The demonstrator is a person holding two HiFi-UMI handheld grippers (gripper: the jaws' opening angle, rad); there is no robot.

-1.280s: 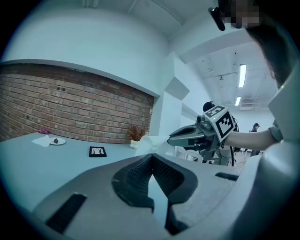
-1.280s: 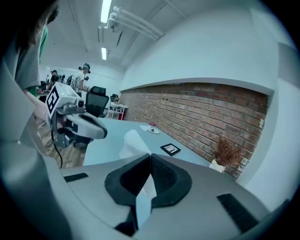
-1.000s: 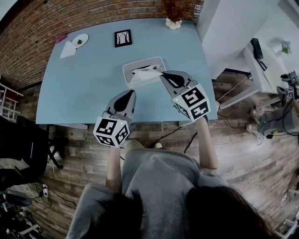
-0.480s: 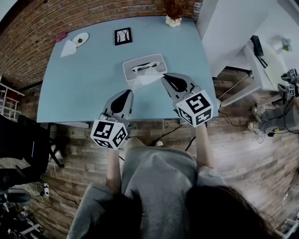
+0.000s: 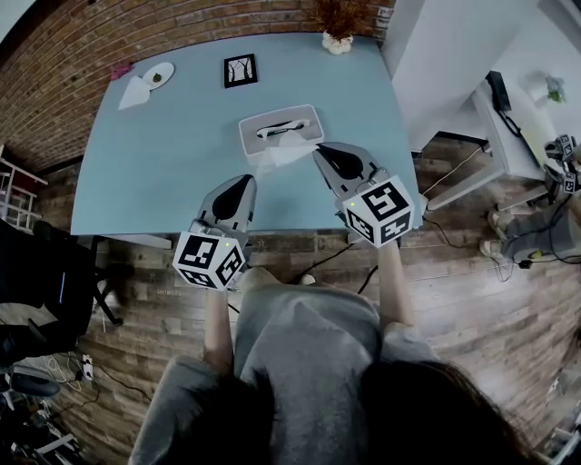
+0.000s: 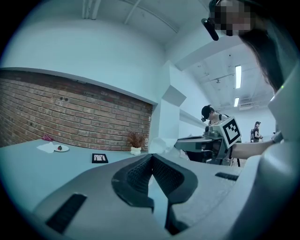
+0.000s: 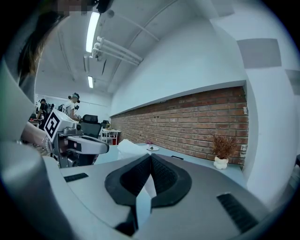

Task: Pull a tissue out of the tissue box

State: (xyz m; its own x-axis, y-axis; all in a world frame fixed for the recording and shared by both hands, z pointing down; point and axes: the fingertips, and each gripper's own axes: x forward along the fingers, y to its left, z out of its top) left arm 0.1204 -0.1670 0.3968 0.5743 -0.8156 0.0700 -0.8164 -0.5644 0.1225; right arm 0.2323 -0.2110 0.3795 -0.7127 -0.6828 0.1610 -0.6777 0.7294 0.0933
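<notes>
The blue table (image 5: 154,182) is the biggest thing on my feed, and the white tissue box (image 5: 304,116) lies on it, so I place everything else from that box. A brick wall (image 5: 82,54) runs round the far and left edges of the table, well beyond the box. On the near side of the box, past the table edge, are the operator's grey lap and both forearms over a wooden floor (image 5: 472,272).

The right gripper (image 5: 318,150) sits just beside the box's near right corner, its marker cube trailing back off the table edge. In the right gripper view its jaws are pressed together with a pale strip of paper caught between them, so it is clenched on the tissue (image 5: 283,153). The tissue runs from the slot in the top of the box, down over the box's near side, to those fingertips.

The left gripper (image 5: 247,179) hangs near the box on its near left side, apart from it. In the left gripper view its jaw tips meet with only the table showing below them, so it is clenched on nothing.

Beyond the box stands a small black picture frame (image 5: 240,70). Further back and to the right of the box is a potted plant (image 5: 338,27). Well to the far left of the box lie a small plate (image 5: 158,74) and a white napkin (image 5: 133,93) beside it.
</notes>
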